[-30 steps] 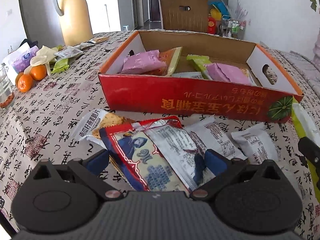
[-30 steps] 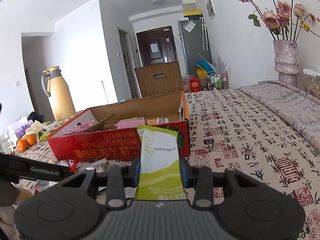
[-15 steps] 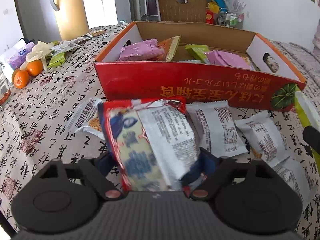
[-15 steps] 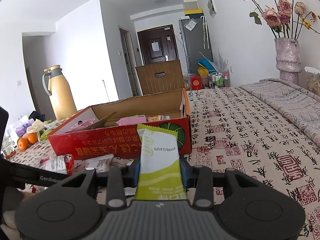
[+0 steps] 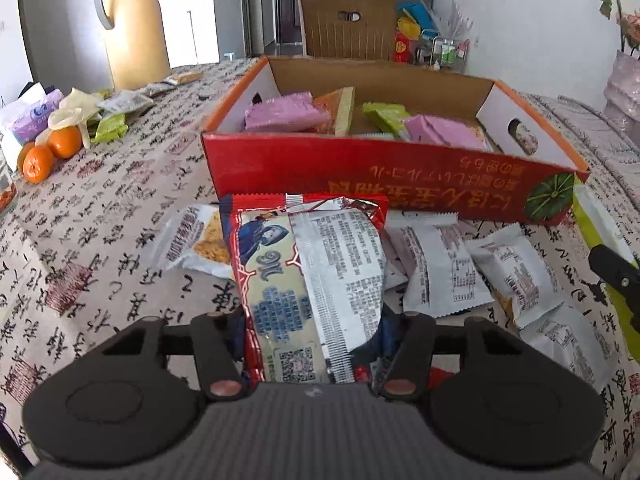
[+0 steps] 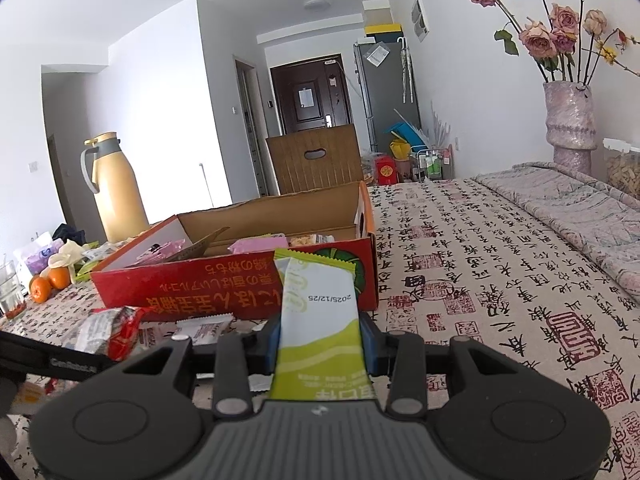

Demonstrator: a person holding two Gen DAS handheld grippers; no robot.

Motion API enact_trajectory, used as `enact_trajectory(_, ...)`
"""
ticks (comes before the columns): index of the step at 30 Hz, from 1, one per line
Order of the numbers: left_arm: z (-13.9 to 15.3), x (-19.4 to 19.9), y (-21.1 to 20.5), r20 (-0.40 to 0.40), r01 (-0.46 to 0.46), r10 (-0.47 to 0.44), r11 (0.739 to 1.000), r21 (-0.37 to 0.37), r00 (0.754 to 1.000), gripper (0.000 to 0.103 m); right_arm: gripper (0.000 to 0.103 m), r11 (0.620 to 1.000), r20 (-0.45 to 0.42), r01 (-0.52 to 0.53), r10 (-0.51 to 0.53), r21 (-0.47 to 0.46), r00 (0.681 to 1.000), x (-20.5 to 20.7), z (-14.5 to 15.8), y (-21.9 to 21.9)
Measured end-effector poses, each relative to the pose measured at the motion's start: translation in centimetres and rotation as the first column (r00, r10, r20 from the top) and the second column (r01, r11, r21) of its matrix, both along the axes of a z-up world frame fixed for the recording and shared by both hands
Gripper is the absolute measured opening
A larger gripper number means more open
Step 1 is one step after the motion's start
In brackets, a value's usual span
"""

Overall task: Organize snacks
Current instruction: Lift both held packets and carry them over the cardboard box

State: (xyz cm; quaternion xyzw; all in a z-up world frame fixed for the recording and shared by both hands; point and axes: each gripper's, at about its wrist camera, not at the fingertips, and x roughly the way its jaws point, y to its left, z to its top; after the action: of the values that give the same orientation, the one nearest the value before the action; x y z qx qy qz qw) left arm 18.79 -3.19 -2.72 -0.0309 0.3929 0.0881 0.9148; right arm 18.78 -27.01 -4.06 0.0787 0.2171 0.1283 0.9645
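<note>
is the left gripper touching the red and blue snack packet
Touching. The left wrist view shows the left gripper, just closing, pinching the red and blue snack packet on both sides, lifting it.

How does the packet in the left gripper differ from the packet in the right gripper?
The red packet in the left gripper is wide and crinkled; the green packet in the right gripper is narrow and flat. The red packet carries a blue figure and dense silver print; the green packet shows white with a printed date. The left jaws have just been closing on theirs. Both are sealed, stick out forward and face the red box.
</note>
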Motion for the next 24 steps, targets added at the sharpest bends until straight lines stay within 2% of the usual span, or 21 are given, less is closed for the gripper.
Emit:
enact_trajectory(11,2.6,-1.1,0.3,0.079,0.044,-0.046,0.999,0.018,0.996,0.057,0.038,1.0,0.008,0.015,-0.015,-0.007,1.0,-0.1,0.4,0.1)
enact_trajectory(24,5.7,-0.1,0.4,0.178,0.097,-0.103,0.994,0.039,0.979,0.057,0.038,0.999,0.068,0.041,-0.039,-0.03,0.997,0.1,3.6,0.7)
